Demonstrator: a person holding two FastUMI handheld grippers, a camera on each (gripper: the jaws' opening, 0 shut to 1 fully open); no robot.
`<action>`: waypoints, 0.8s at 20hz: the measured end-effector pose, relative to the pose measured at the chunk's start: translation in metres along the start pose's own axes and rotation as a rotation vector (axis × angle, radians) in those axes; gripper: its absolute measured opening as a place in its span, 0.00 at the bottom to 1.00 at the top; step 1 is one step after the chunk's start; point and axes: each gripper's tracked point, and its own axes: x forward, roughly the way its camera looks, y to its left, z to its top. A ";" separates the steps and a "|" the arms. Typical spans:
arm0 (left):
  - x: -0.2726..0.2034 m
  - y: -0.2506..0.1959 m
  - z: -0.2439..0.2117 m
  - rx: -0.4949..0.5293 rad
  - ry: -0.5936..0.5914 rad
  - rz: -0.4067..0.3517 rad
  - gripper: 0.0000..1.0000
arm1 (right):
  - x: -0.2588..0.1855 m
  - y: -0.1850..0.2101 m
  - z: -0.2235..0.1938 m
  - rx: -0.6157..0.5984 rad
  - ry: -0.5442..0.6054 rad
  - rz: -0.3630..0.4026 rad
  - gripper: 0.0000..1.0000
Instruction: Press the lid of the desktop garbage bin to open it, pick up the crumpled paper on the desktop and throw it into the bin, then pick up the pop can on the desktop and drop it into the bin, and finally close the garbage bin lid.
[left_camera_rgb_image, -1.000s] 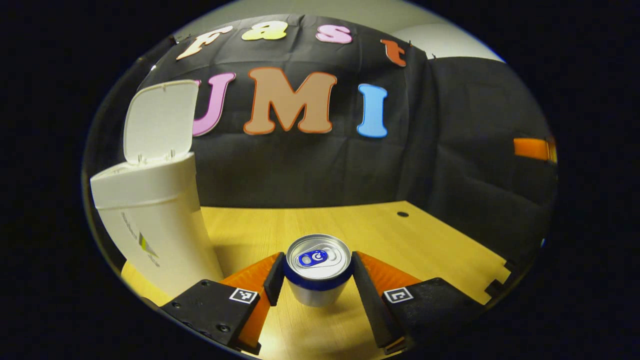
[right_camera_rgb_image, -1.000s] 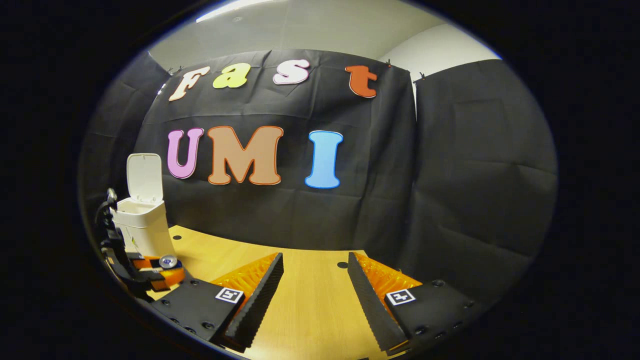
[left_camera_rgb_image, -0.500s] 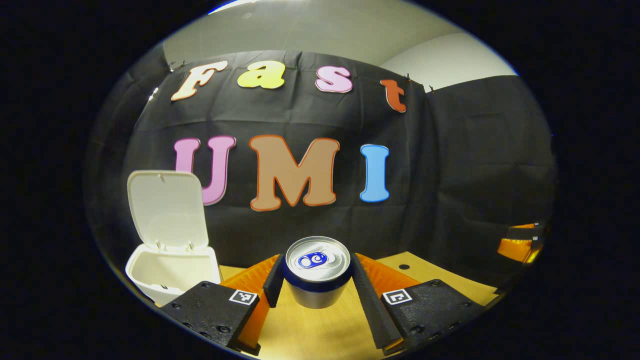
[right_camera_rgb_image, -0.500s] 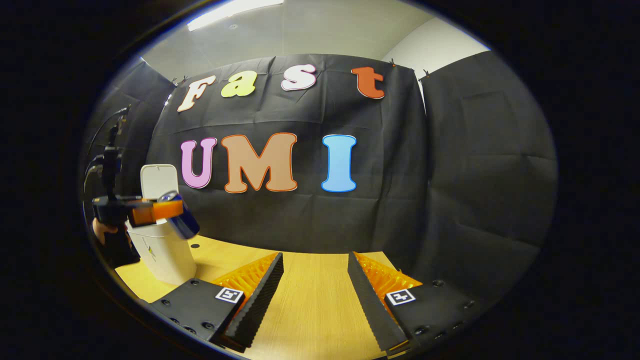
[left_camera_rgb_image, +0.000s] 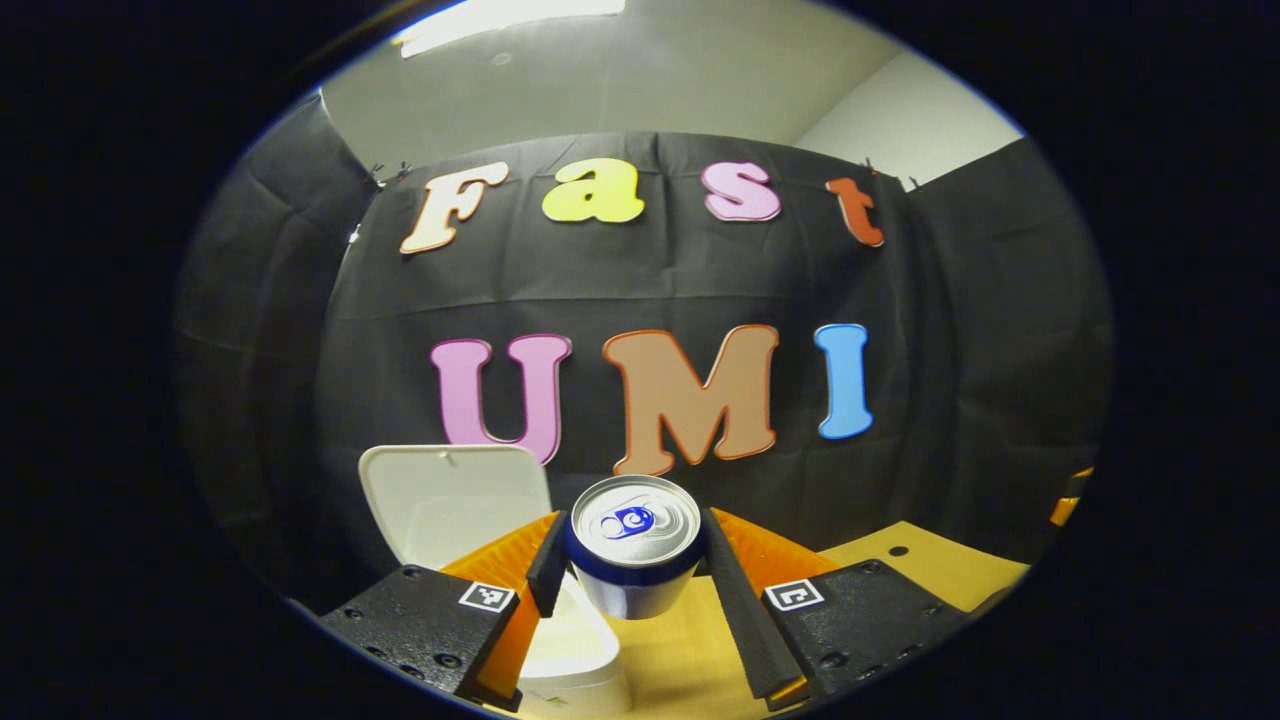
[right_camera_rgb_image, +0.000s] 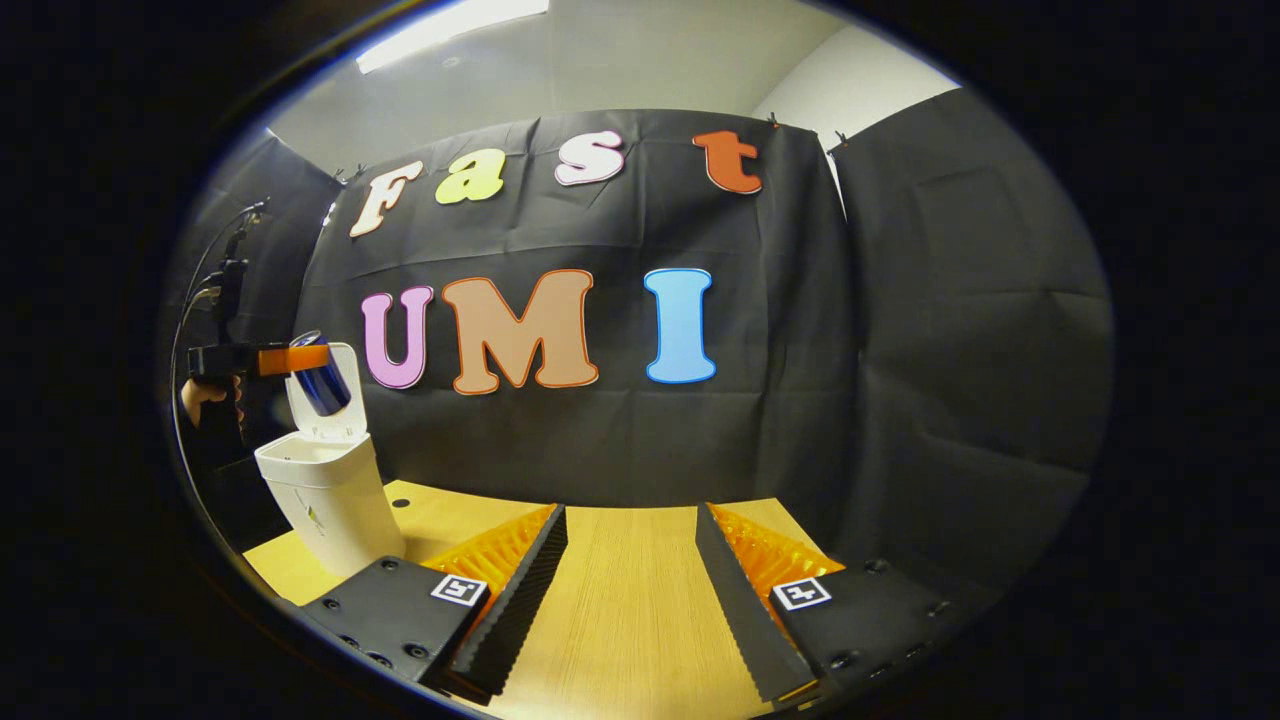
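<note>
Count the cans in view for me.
1: the can, held by the left gripper above the open bin. Anything already inside the bin is hidden.

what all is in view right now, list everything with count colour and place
can: one, silver top with blue tab and blue band, held in the air between the left gripper's fingers, above the bin
bin: one, white, on the table at its left side in the right gripper view
lid: one, white, standing open behind the bin's mouth
table: one, light wood, under both grippers
hole in table: one, dark, at the right side in the left gripper view
left gripper: one, shut on the can
right gripper: one, open, low over the table
hand: one, holding the left gripper, at the left edge in the right gripper view
</note>
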 end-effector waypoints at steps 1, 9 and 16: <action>0.001 0.016 -0.009 -0.002 0.021 0.030 0.75 | 0.000 0.002 0.000 -0.001 0.001 -0.001 0.88; 0.011 0.087 -0.102 -0.067 0.208 0.153 0.76 | -0.004 0.016 -0.010 -0.015 0.025 0.004 0.88; 0.017 0.102 -0.176 -0.107 0.359 0.204 0.77 | -0.013 0.026 -0.014 -0.033 0.033 0.015 0.88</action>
